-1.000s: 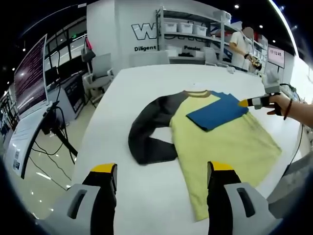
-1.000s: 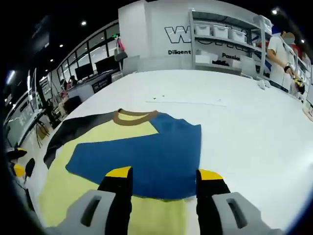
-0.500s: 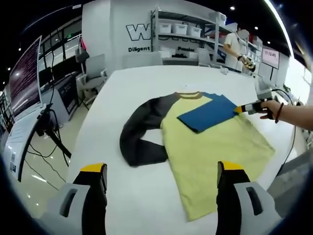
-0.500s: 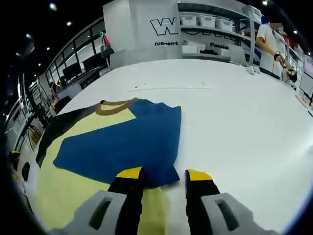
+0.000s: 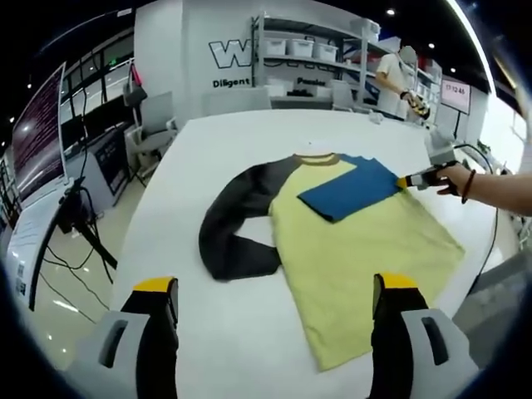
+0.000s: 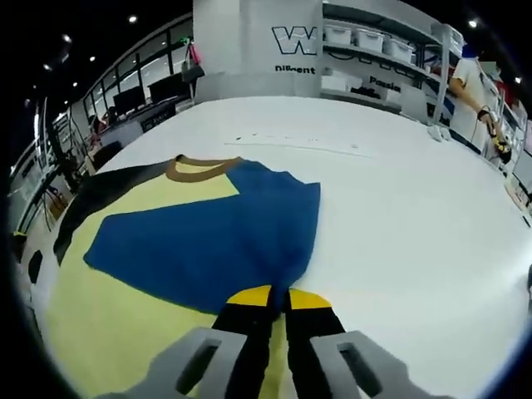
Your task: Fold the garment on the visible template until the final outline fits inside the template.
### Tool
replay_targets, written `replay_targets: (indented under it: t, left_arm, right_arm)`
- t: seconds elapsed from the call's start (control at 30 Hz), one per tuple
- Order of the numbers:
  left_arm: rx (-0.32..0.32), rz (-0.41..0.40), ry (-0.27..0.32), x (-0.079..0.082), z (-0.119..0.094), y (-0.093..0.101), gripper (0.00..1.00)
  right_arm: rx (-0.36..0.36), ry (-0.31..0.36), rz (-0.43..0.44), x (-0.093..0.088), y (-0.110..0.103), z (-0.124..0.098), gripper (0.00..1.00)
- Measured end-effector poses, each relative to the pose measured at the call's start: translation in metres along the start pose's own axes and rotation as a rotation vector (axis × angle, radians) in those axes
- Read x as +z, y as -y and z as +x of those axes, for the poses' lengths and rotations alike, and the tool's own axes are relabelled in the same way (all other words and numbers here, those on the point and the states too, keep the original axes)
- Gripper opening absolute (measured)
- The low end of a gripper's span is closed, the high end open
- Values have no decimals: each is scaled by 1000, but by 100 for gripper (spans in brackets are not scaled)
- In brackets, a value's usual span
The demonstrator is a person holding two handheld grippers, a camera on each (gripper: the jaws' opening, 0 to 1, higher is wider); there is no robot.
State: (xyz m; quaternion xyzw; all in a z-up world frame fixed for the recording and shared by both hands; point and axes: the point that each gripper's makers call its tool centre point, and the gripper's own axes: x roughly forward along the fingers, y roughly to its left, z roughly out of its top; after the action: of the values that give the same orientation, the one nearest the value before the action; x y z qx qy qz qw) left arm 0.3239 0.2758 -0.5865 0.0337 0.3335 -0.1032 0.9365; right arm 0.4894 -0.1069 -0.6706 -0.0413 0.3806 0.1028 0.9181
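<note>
A yellow shirt point(image 5: 357, 241) with a brown collar point(image 6: 199, 169) lies flat on the white table point(image 5: 241, 349). Its dark grey sleeve point(image 5: 233, 216) bends at the left. Its blue sleeve point(image 6: 216, 241) is folded across the chest. My right gripper point(image 6: 278, 297) is shut on the blue sleeve's edge; in the left gripper view it point(image 5: 405, 180) shows at the shirt's right side, held by a hand. My left gripper point(image 5: 274, 287) is open, raised over the table's near edge, short of the shirt.
A faint thin line point(image 6: 299, 145) runs across the table beyond the collar. Shelves with white bins point(image 5: 312, 51) and a standing person point(image 5: 395, 79) are at the back. Monitors and cables point(image 5: 50, 166) line the floor to the left.
My right gripper's jaws have closed from wide apart onto the blue sleeve's edge. My left gripper has widened slightly and drifted little.
</note>
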Motion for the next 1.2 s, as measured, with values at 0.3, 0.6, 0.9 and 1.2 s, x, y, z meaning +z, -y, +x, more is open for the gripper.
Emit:
replay_targets:
  t: [0.3, 0.6, 0.9, 1.2]
  left_arm:
    - [-13, 14, -5, 0, 5, 6, 95]
    - [-15, 29, -26, 0, 16, 8, 93]
    - [-9, 45, -25, 5, 31, 4, 89]
    - [16, 13, -1, 13, 58, -13, 75]
  right_arm:
    - [-45, -29, -91, -3, 45, -4, 0]
    - [-91, -47, -141, -6, 83, -7, 0]
    - [-105, -46, -127, -8, 99, -14, 0]
    - [-28, 200, 130, 25, 82, -38, 36]
